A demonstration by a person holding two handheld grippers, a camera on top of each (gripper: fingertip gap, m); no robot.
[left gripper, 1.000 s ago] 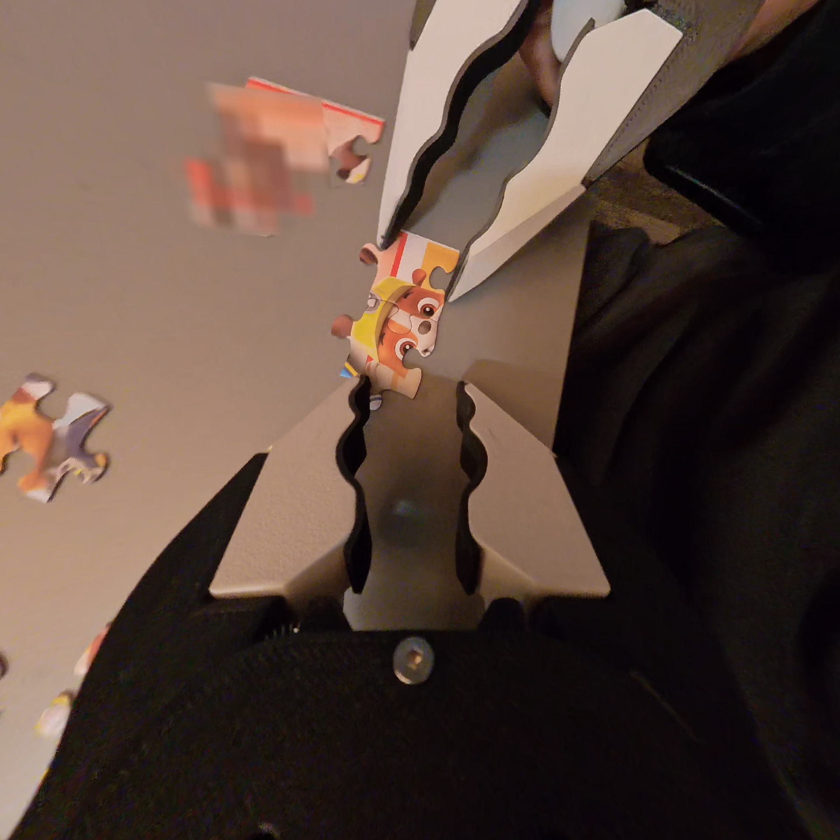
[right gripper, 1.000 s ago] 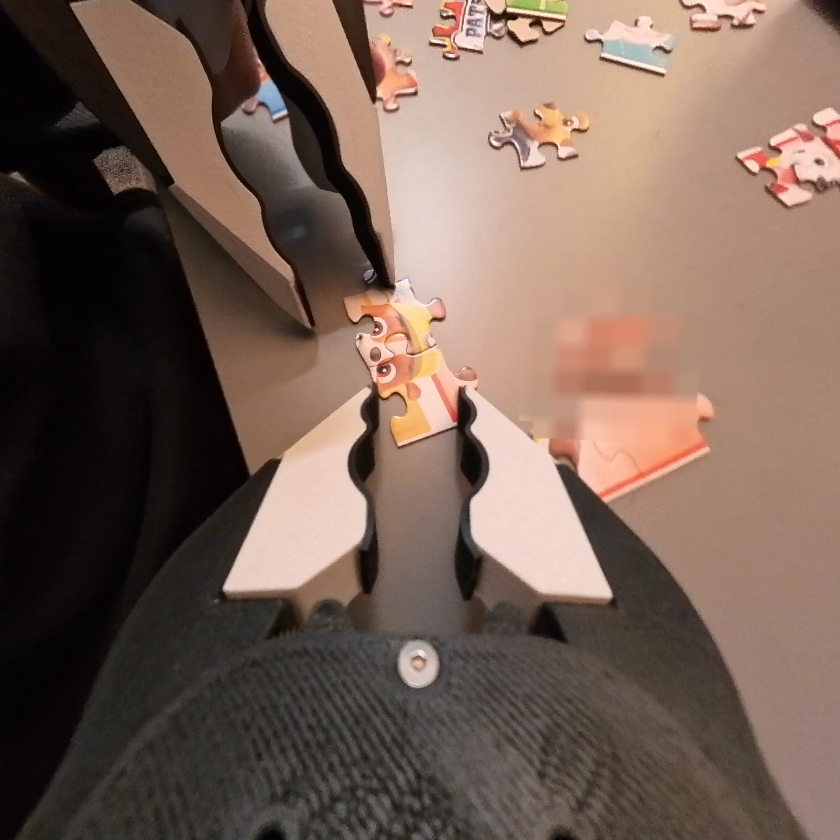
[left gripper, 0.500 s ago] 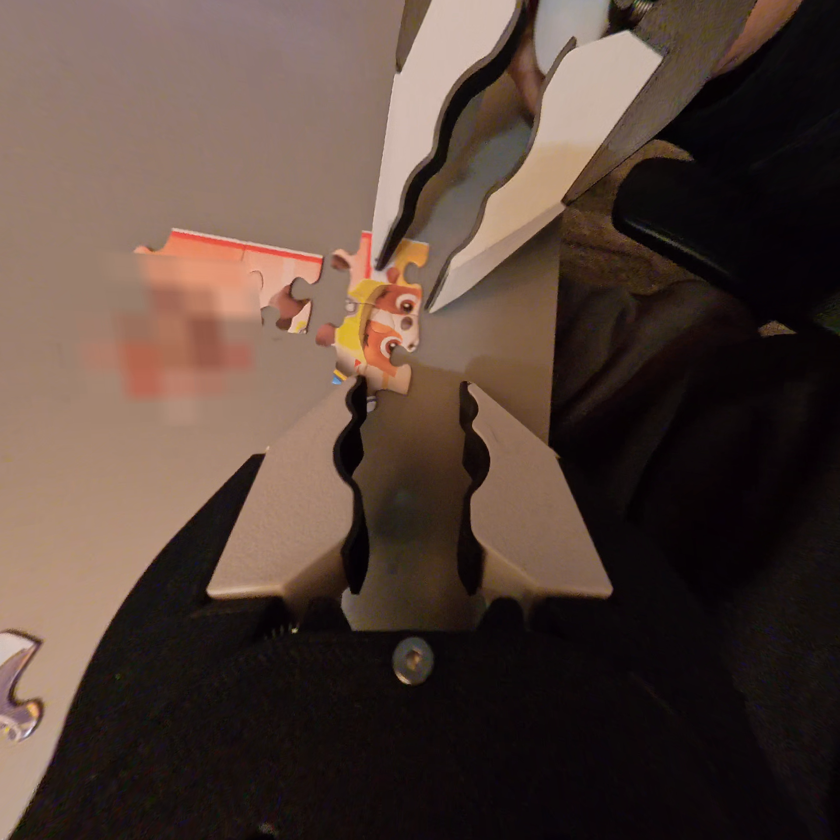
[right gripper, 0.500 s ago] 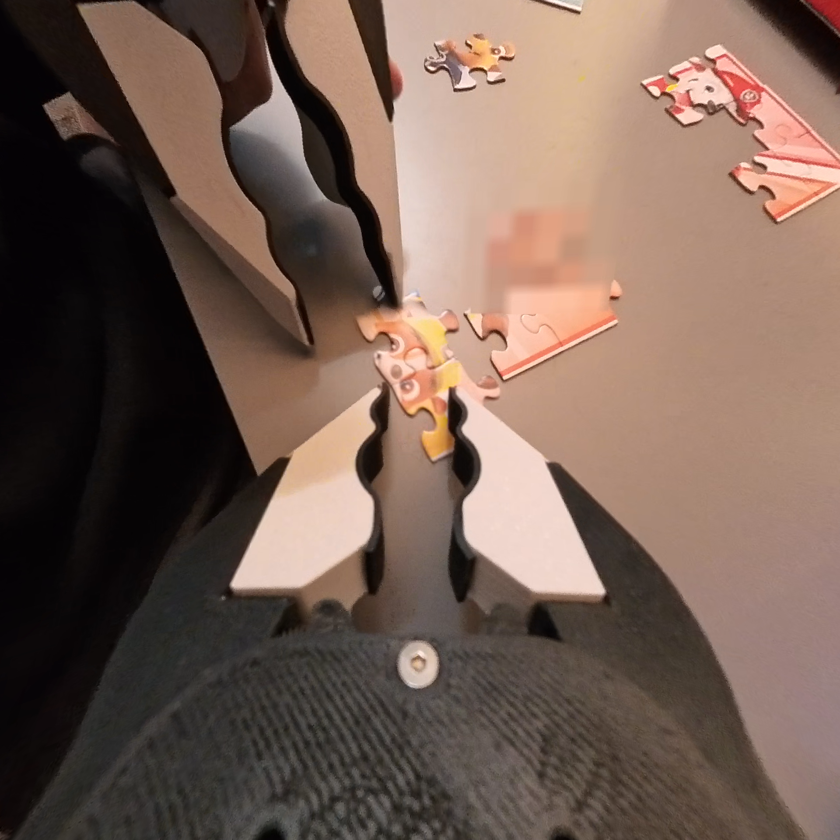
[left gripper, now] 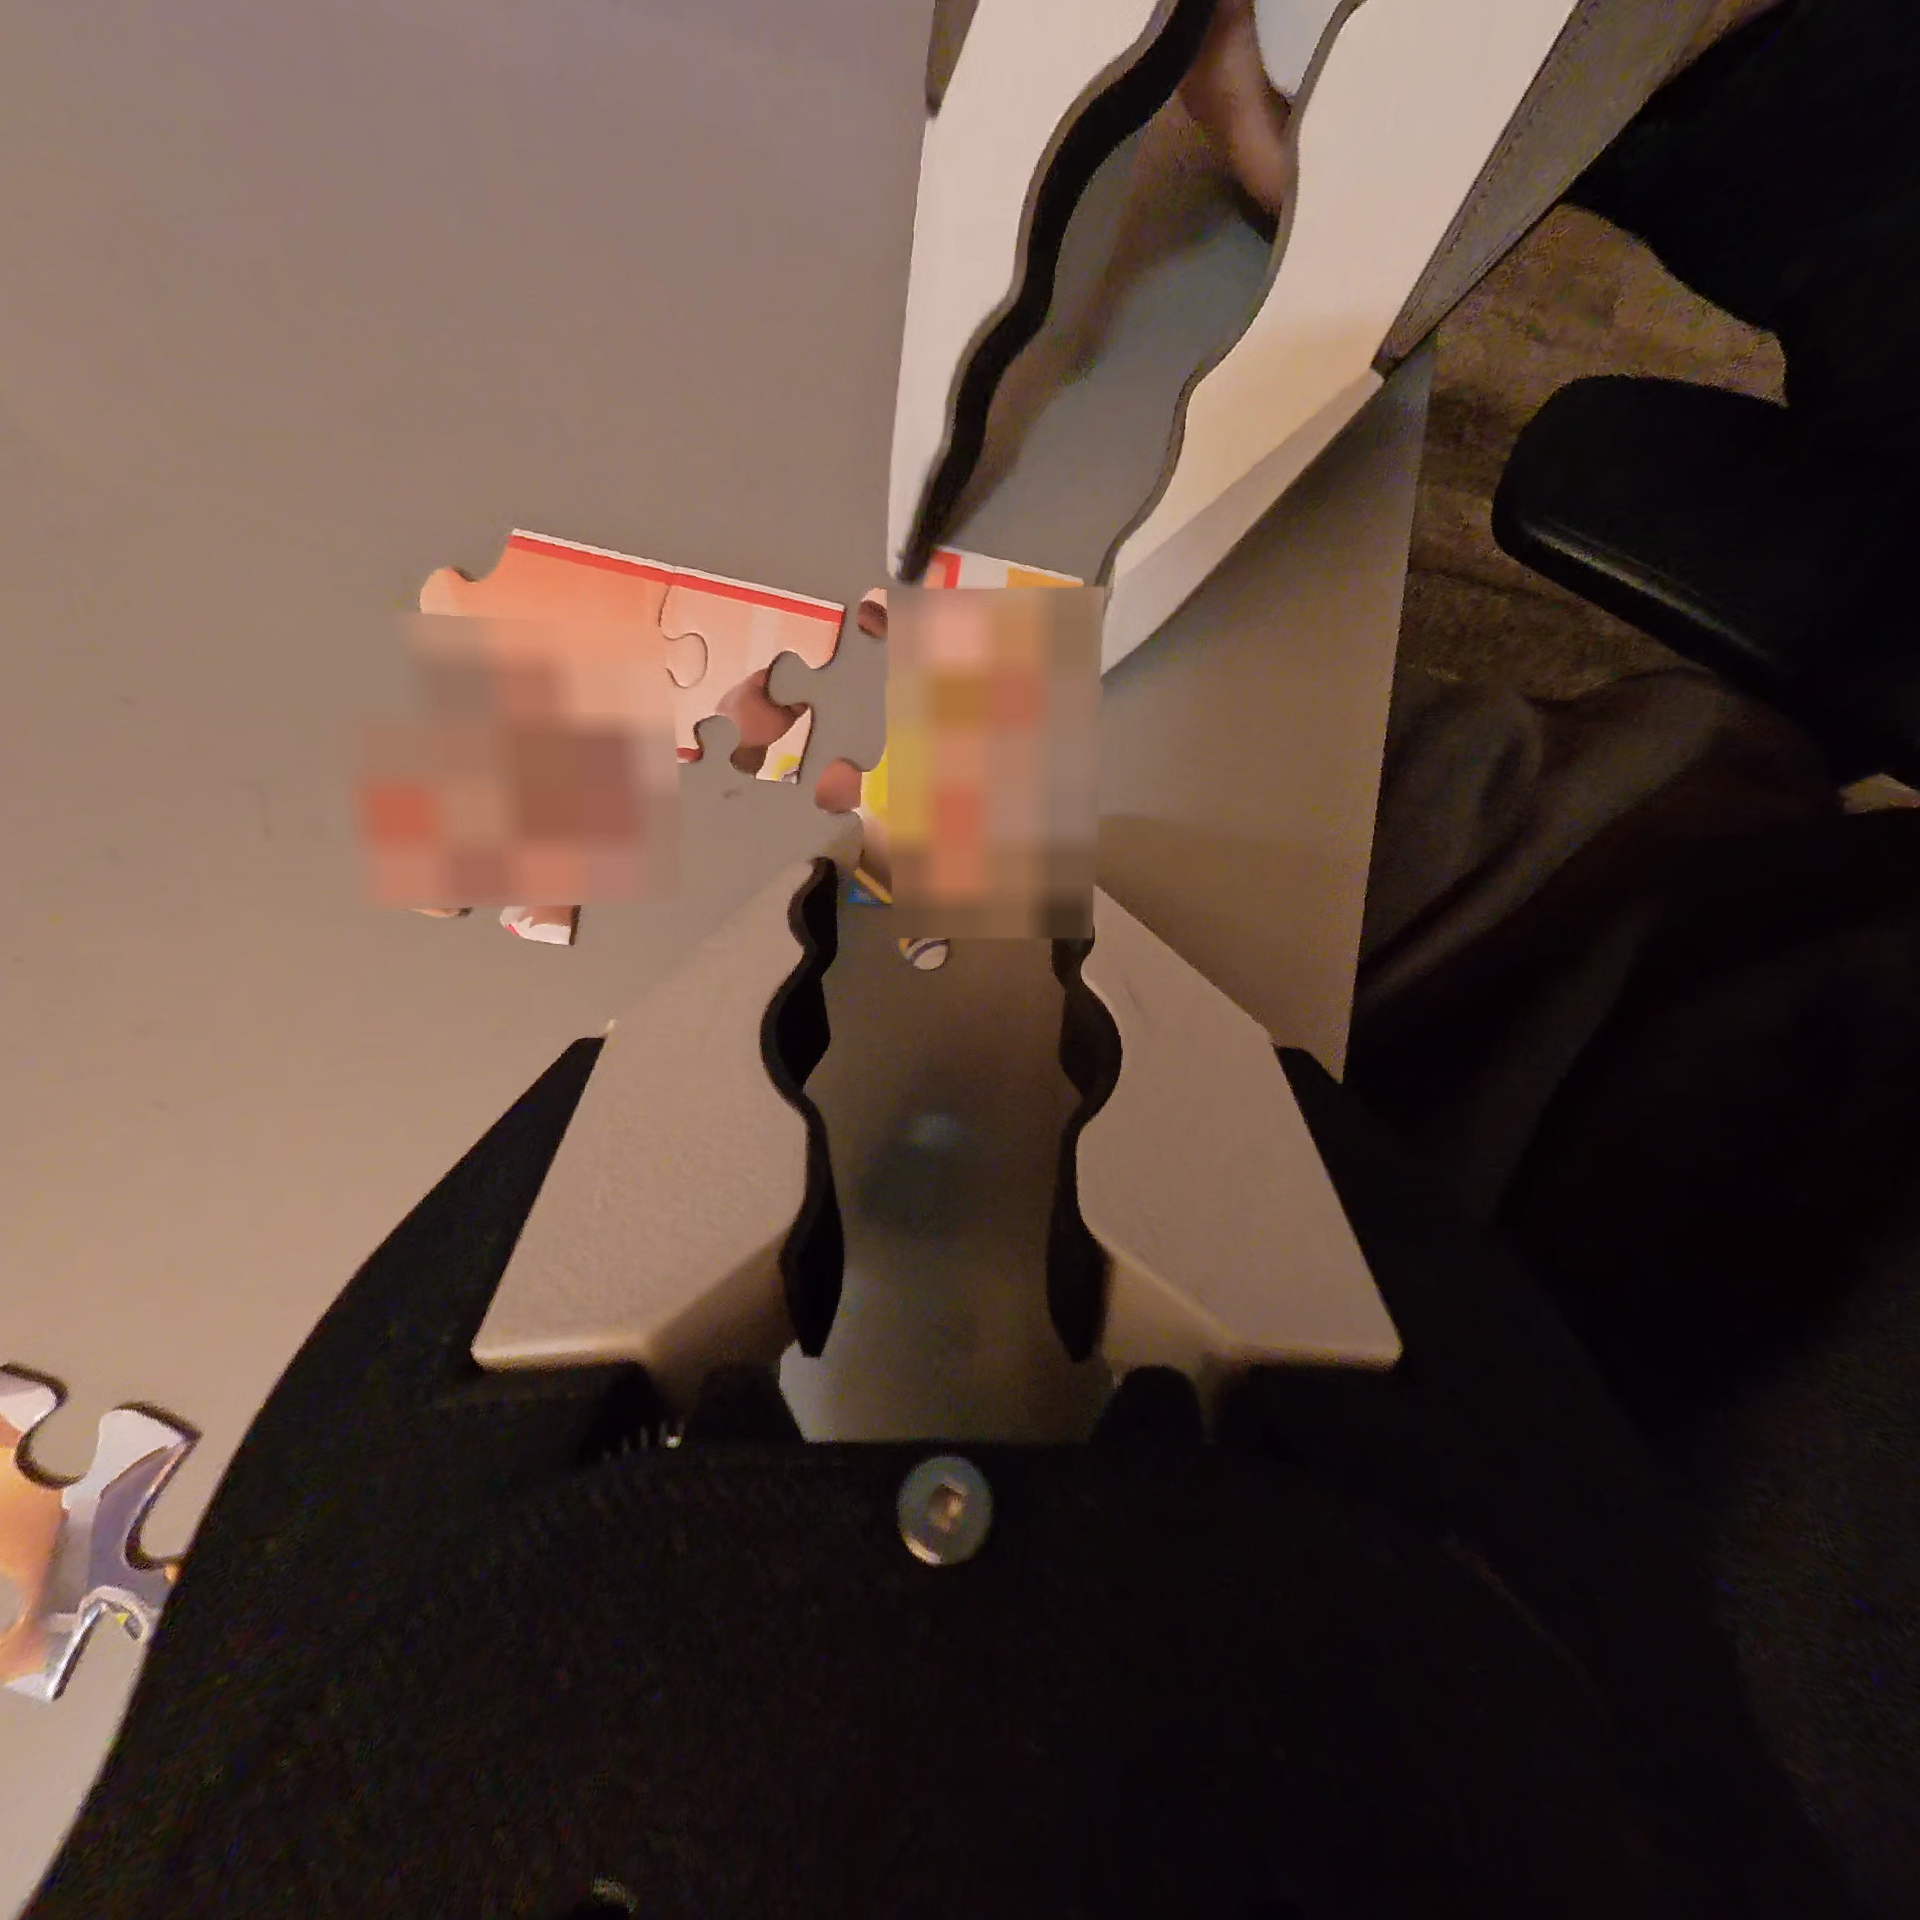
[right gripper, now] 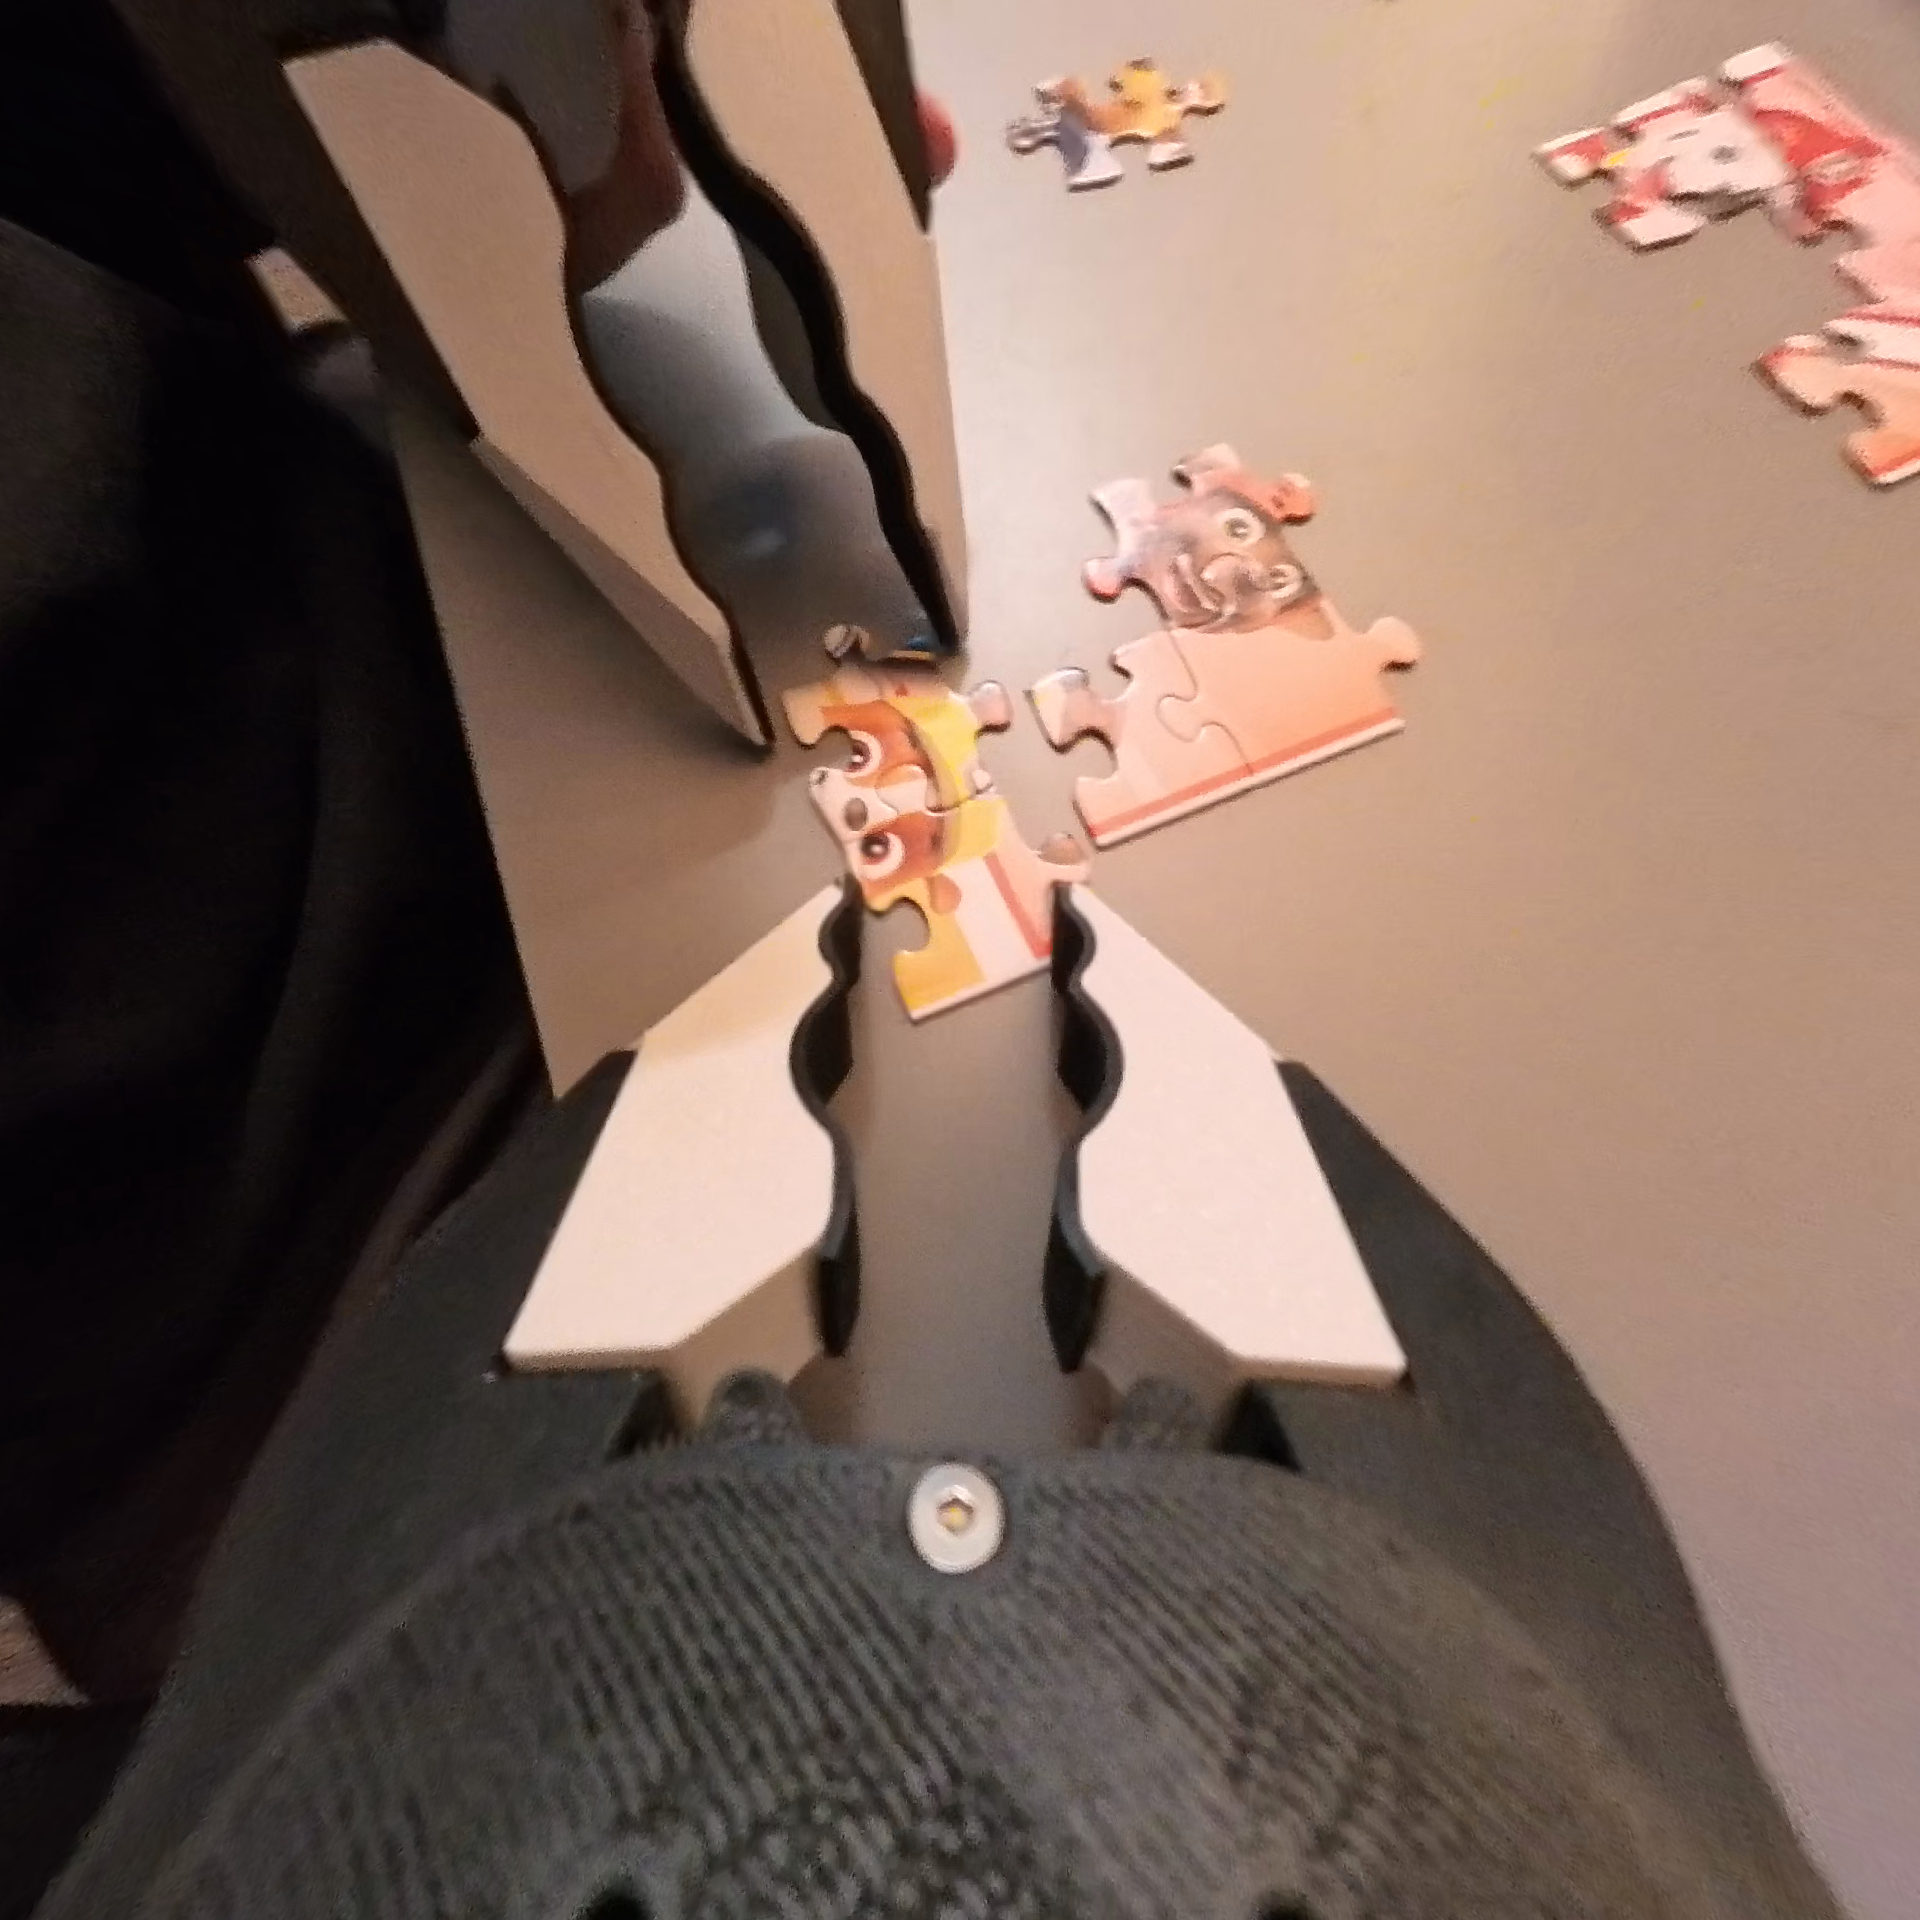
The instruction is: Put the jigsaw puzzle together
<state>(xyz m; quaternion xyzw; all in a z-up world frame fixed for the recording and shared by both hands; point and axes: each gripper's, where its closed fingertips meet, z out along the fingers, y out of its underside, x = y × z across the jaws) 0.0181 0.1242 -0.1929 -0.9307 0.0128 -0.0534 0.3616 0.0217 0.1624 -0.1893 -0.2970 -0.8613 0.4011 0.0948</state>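
Left wrist view: the left tool [left gripper: 940,914] lies low over a grey worktop [left gripper: 312,312], its two fingers apart. Just ahead of its tips lies a joined pair of puzzle pieces [left gripper: 878,790], mostly covered by a mosaic patch; a small tab shows between the fingertips. No pad presses on it. Beyond the pair, the right tool [left gripper: 1003,566] comes in from the opposite side, fingers apart, tips at the pair's far edge. To the pair's left, just beside it but apart, is a pink puzzle section [left gripper: 748,665] with a red border stripe. A loose orange and grey piece [left gripper: 73,1527] lies well to the left of the pair, near the picture's edge.

Right wrist view: the right tool [right gripper: 951,925] has its fingers apart, and the near end of the joined pair [right gripper: 925,821] lies flat between its tips. The pad on the right seems to touch the pair's edge; the other stands clear. The left tool [right gripper: 852,675] faces it from beyond the pair, fingers apart. The pink section [right gripper: 1236,717] is just right of the pair. Farther beyond it lie an orange piece [right gripper: 1117,120] and a red and white section [right gripper: 1766,177].
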